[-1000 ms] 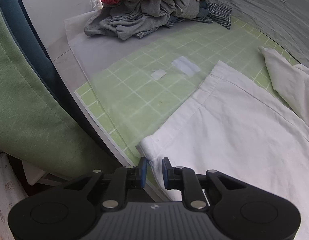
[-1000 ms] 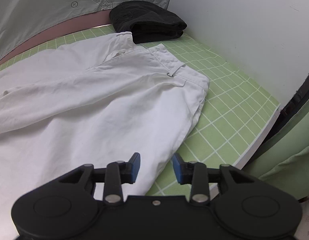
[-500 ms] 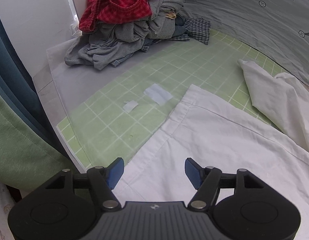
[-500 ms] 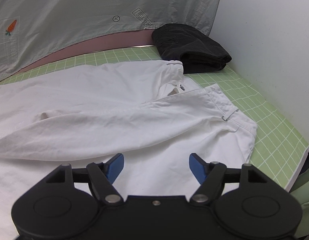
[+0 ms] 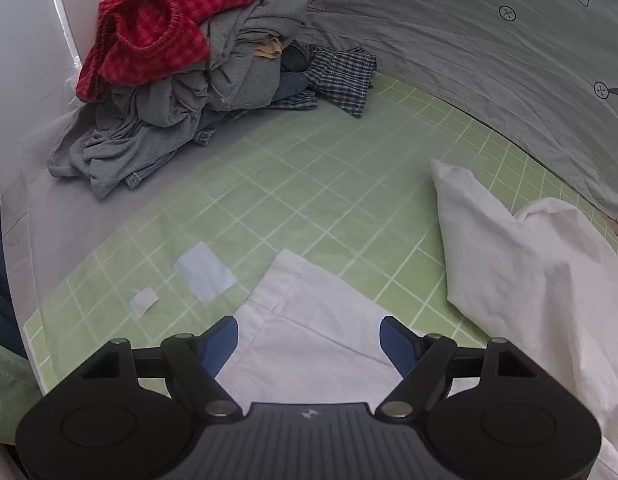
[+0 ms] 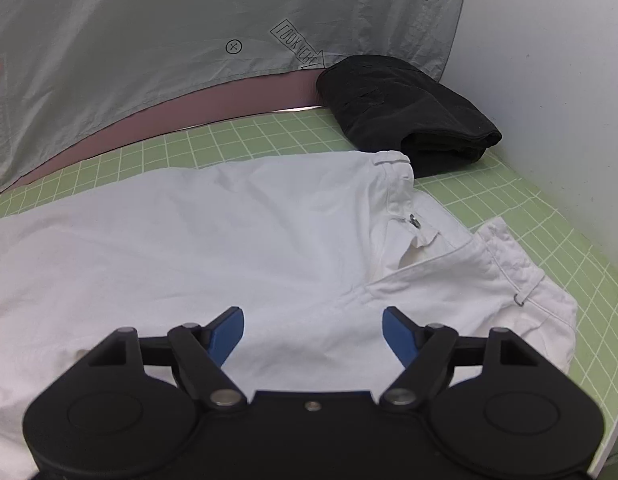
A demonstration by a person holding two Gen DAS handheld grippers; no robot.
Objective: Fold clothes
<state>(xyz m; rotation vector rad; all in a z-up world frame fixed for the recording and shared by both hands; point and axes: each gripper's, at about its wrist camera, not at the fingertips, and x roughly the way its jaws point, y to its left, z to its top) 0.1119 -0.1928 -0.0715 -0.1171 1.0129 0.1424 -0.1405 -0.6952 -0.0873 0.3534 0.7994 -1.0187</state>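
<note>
The white cotton trousers [image 6: 237, 240] lie spread on the green gridded cutting mat [image 5: 309, 200] across the lower frame, with the left gripper [image 5: 309, 338] and right gripper [image 6: 313, 330] both hovering above, jaws wide apart and empty. The near leg's hem sits skewed, so a fold made now would likely come out crooked

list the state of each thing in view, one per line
left gripper: open, holds nothing
right gripper: open, holds nothing
white trousers: spread on the mat, waistband open, not yet folded
black garment: folded
pile of clothes: unfolded heap
green mat: lies flat
</note>
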